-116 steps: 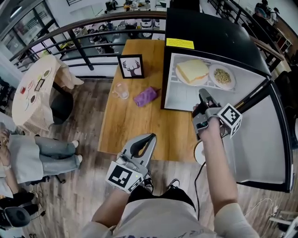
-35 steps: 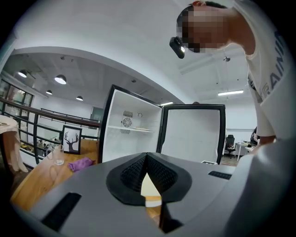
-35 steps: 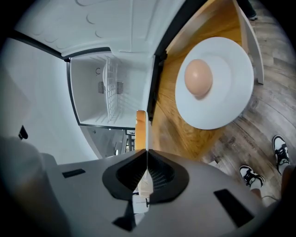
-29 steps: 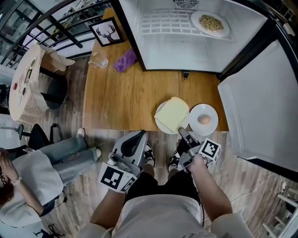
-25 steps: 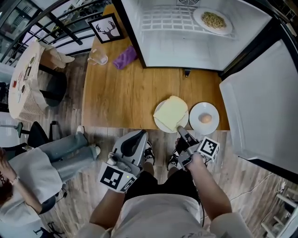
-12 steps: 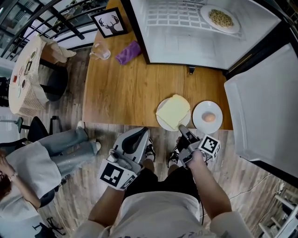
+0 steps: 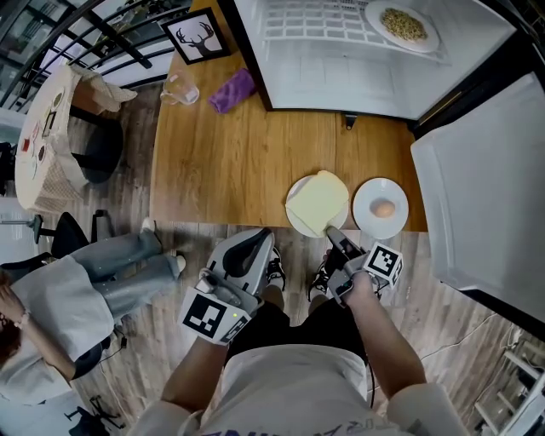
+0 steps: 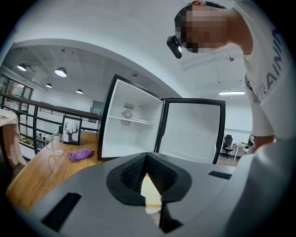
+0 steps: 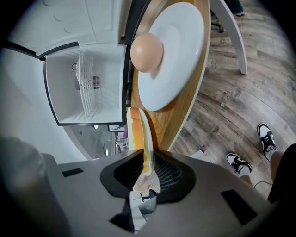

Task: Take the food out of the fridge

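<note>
A white plate with a slice of yellow sandwich bread (image 7: 317, 204) lies at the wooden table's (image 7: 247, 162) front edge. My right gripper (image 7: 334, 236) is shut on that plate's near rim (image 9: 149, 139). Right of it stands a second white plate (image 7: 381, 223) with one egg (image 7: 385, 208), which also fills the right gripper view as the egg (image 9: 146, 51). The open fridge (image 7: 341, 68) holds a plate of noodles (image 7: 403, 24) on its wire shelf. My left gripper (image 7: 255, 247) hangs shut and empty just off the table's front edge, its jaws (image 8: 147, 157) pointing at the fridge.
The fridge door (image 7: 485, 187) stands swung open at the right. On the table's far left are a framed deer picture (image 7: 192, 36), a glass (image 7: 174, 88) and a purple cloth (image 7: 232, 89). A seated person (image 7: 77, 298) and a small round table (image 7: 51, 128) are at the left.
The sandwich plate, on the fridge shelf 4.6 s ago, now rests on the table beside the egg plate. In the last second both grippers have barely moved.
</note>
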Available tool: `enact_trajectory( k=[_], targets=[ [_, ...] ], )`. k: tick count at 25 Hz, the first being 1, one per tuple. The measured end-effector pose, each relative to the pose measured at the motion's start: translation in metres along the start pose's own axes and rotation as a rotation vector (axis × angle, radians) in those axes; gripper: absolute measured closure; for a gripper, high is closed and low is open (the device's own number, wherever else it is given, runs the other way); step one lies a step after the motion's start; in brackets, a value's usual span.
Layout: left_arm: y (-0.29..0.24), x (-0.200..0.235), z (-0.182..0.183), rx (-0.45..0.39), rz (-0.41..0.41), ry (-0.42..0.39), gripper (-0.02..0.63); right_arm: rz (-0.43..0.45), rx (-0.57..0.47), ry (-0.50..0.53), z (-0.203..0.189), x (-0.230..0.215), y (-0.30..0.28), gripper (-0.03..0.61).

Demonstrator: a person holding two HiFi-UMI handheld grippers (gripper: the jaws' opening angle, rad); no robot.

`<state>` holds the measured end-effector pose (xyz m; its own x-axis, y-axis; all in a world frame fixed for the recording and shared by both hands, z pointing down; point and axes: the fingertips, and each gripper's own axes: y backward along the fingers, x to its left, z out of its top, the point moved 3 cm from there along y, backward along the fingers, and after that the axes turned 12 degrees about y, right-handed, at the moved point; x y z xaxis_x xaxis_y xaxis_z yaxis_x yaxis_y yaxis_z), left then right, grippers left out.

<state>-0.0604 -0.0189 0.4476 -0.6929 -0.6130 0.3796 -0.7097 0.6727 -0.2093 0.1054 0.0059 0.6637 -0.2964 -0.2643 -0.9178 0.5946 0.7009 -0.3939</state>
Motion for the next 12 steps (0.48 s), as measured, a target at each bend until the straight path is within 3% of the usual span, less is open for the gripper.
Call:
enact_trajectory(
  k=[8, 12],
  targets=[
    [-0.005, -0.001, -0.003, 0.006, -0.009, 0.003, 0.606, -0.01, 0.033, 0.032, -0.001, -0.006, 0.002, 0.485],
    [-0.008, -0.003, -0.002, 0.011, -0.01, 0.0, 0.606, -0.042, 0.048, 0.109, -0.004, -0.004, 0.016, 0.482]
  ],
)
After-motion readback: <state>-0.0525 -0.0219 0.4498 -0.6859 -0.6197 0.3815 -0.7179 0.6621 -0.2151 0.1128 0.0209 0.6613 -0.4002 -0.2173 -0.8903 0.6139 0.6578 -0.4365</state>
